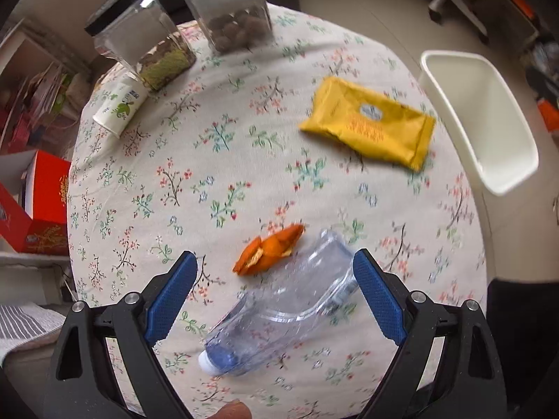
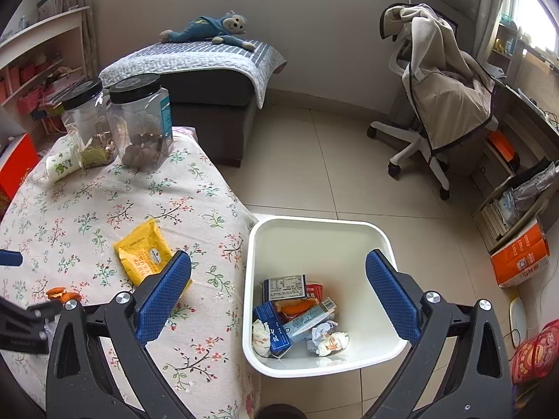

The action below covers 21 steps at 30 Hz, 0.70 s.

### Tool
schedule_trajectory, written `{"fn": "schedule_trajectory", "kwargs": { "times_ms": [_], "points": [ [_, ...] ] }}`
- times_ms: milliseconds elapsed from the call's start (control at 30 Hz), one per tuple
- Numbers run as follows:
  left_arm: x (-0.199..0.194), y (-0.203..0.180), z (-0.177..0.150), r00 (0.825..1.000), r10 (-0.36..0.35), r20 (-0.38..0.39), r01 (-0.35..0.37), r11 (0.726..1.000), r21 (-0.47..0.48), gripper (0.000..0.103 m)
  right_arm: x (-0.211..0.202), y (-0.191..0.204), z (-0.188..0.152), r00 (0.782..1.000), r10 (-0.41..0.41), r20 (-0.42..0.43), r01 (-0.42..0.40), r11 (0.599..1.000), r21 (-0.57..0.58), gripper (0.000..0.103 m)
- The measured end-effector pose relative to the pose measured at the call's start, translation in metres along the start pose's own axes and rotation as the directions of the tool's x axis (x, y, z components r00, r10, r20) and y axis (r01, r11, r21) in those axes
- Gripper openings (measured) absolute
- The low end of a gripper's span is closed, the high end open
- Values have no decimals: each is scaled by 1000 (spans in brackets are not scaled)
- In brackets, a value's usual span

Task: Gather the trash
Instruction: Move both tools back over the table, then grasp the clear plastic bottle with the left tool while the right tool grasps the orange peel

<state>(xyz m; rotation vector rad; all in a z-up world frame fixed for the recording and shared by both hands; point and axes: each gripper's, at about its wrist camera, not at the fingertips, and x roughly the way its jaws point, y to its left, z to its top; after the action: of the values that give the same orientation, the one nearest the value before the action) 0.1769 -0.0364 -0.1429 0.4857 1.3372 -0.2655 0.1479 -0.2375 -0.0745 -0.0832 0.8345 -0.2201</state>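
My left gripper (image 1: pixel 272 279) is open above a crushed clear plastic bottle (image 1: pixel 276 310) with a white cap, lying on the floral tablecloth (image 1: pixel 223 160); its jaws stand on either side, not touching it. An orange peel (image 1: pixel 267 249) lies just beyond the bottle. A yellow wrapper (image 1: pixel 370 124) lies farther right, also in the right wrist view (image 2: pixel 145 253). My right gripper (image 2: pixel 277 272) is open and empty above the white bin (image 2: pixel 384 237), which holds several cartons, wrappers and crumpled papers. The bin (image 1: pixel 489 111) stands beside the table's right edge.
Two black-lidded clear jars (image 1: pixel 139 38) (image 1: pixel 229 7) and a small white cup (image 1: pixel 120 108) stand at the table's far side. Red boxes (image 1: pixel 42 206) sit left of the table. A sofa with a stuffed monkey (image 2: pixel 209 29), an office chair (image 2: pixel 436 104) and an orange bag (image 2: pixel 520 255) are around.
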Motion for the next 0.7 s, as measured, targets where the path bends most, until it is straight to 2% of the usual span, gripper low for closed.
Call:
{"fn": "schedule_trajectory", "kwargs": {
  "times_ms": [67, 133, 200, 300, 367, 433, 467, 567, 700],
  "points": [
    [8, -8, -16, 999, 17, -28, -15, 997, 74, 88, 0, 7, 1, 1000, 0, 0, 0, 1000, -10, 96],
    [20, -18, -29, 997, 67, -47, -59, 988, 146, 88, 3, 10, 4, 1000, 0, -9, 0, 1000, -6, 96],
    [32, -27, -38, 990, 129, -50, -116, 972, 205, 88, 8, 13, 6, 1000, 10, -29, -9, 1000, 11, 96],
    [47, -34, -46, 987, 156, -44, -139, 954, 265, 88, 19, 19, 6, 997, 37, -74, -35, 999, 34, 96],
    [52, -31, -51, 987, 154, -35, -138, 951, 276, 69, 26, 25, 5, 993, 53, -105, -49, 998, 37, 96],
    [47, -19, -54, 994, 106, -25, -96, 966, 242, 67, 33, 30, 4, 989, 67, -131, -63, 997, 34, 96],
    [42, -11, -57, 998, 68, -18, -62, 974, 216, 62, 36, 34, 4, 987, 74, -140, -70, 997, 29, 96],
    [24, 15, -62, 999, -21, 24, 18, 993, 119, 60, 43, 54, 3, 981, 98, -166, -101, 995, -13, 96],
    [-15, 67, -70, 987, -66, 144, 74, 996, -51, 59, 46, 105, -4, 955, 208, -212, -241, 960, -143, 96]
  ]
}}
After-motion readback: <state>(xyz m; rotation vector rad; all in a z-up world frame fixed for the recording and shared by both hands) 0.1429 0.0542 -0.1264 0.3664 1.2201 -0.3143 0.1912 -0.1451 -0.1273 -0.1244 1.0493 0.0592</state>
